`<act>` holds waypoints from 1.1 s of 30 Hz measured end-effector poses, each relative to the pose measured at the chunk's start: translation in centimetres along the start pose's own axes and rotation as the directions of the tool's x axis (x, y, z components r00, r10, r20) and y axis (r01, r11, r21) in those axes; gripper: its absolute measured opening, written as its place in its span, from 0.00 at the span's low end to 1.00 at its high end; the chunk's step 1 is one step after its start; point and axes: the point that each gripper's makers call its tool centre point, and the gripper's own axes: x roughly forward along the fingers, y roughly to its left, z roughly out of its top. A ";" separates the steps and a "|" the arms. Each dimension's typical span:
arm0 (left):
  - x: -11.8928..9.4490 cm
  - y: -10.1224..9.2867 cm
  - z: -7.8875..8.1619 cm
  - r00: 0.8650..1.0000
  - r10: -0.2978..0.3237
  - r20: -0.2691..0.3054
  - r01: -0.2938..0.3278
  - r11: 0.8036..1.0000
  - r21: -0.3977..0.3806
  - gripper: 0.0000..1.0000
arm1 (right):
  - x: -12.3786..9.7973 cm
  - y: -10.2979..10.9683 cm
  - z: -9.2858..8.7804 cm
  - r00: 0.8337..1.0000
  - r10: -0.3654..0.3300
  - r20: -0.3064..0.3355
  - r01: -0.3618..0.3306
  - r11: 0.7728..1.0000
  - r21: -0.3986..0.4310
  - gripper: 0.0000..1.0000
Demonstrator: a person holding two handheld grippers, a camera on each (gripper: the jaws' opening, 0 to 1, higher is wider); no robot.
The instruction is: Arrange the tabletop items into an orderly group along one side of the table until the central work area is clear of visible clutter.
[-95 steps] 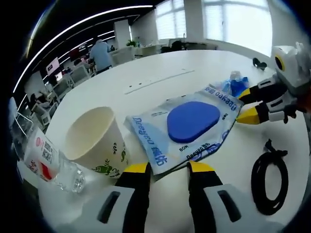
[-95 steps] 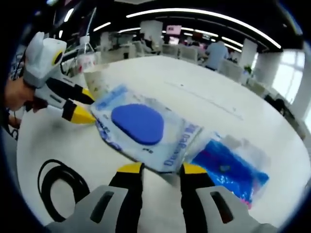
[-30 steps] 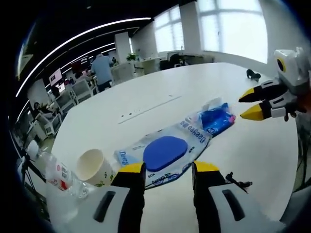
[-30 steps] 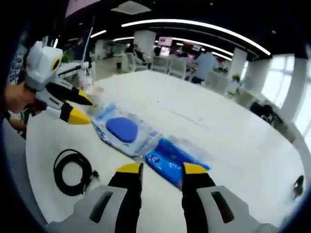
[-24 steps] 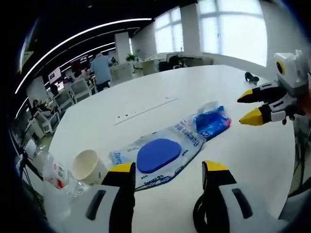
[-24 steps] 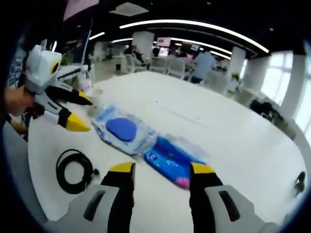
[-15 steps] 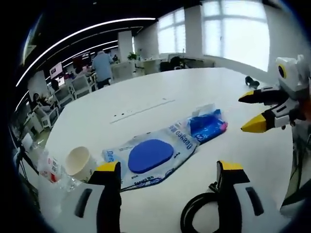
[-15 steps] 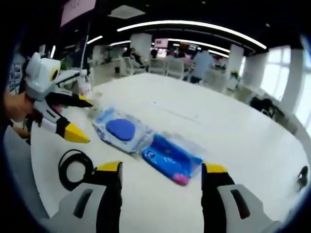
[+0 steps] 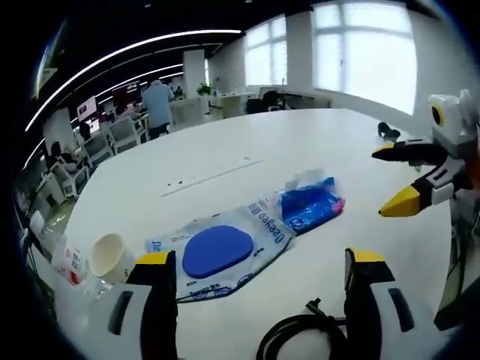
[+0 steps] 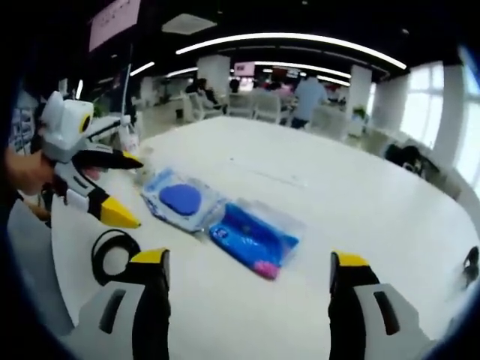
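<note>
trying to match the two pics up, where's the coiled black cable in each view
Left gripper view: the coiled black cable lies at the bottom centre, between this view's own jaws.
Right gripper view: the cable lies at lower left, just below the left gripper.
Shared landmark: the clear packet with the blue oval pad, next to the blue packet.

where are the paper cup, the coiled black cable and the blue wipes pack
white paper cup (image 9: 109,255), left gripper view, on its open rim
coiled black cable (image 10: 111,255), right gripper view, on the loop's upper edge
blue plastic wipes pack (image 10: 252,238), right gripper view, on the middle of its top face
</note>
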 end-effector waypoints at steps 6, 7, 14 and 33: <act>0.3 -0.8 0.4 1.000 0.002 0.006 -0.002 1.000 -0.001 0.87 | -0.3 -1.1 -0.4 1.000 0.000 -0.005 0.000 1.000 -0.005 0.80; 0.2 -0.9 0.6 1.000 0.004 0.012 -0.004 1.000 0.012 0.84 | -0.3 -1.2 -0.5 1.000 0.001 -0.008 -0.001 1.000 -0.004 0.79; 0.7 -2.0 1.5 1.000 -0.015 0.022 0.014 0.999 0.038 0.63 | -0.7 -1.8 -0.8 1.000 0.020 -0.012 -0.020 1.000 -0.015 0.60; 3.2 -4.1 2.1 0.998 -0.060 0.014 0.058 0.994 0.088 0.19 | 0.5 -3.7 -1.5 0.998 0.064 -0.029 -0.066 0.996 -0.068 0.17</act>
